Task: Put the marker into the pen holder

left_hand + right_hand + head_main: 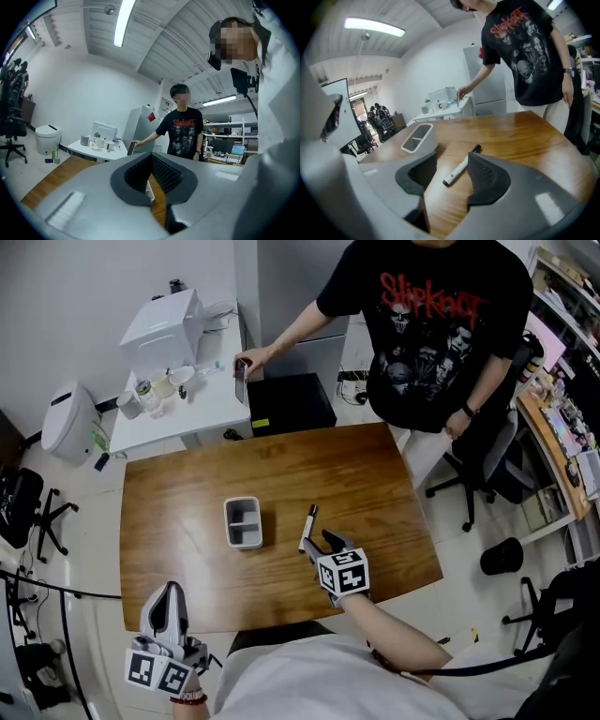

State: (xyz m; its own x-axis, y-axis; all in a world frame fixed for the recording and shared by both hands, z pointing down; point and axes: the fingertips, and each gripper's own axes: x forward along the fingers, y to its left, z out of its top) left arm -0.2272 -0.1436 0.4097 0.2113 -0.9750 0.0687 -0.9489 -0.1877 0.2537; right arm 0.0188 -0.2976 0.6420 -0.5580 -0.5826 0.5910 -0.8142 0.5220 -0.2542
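Right gripper [319, 546] [452, 177] jaws wide apart, gripping nothing; black-capped white marker [307, 528] [461, 166] lies flat on the wooden table [328, 465], just ahead of and between the jaw tips, untouched. Grey two-compartment pen holder [226, 521] [417, 137] stands to the marker's left, apart from it. Left gripper [169, 594] [151, 177] at the table's near edge, jaws slightly apart, empty. A person in a black T-shirt [431, 324] stands at the far side.

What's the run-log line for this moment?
phase: pre-grasp | right tool: open, marker end between jaws, ungripped | marker: flat on table, apart from pen holder | pen holder: empty | left tool: open, empty
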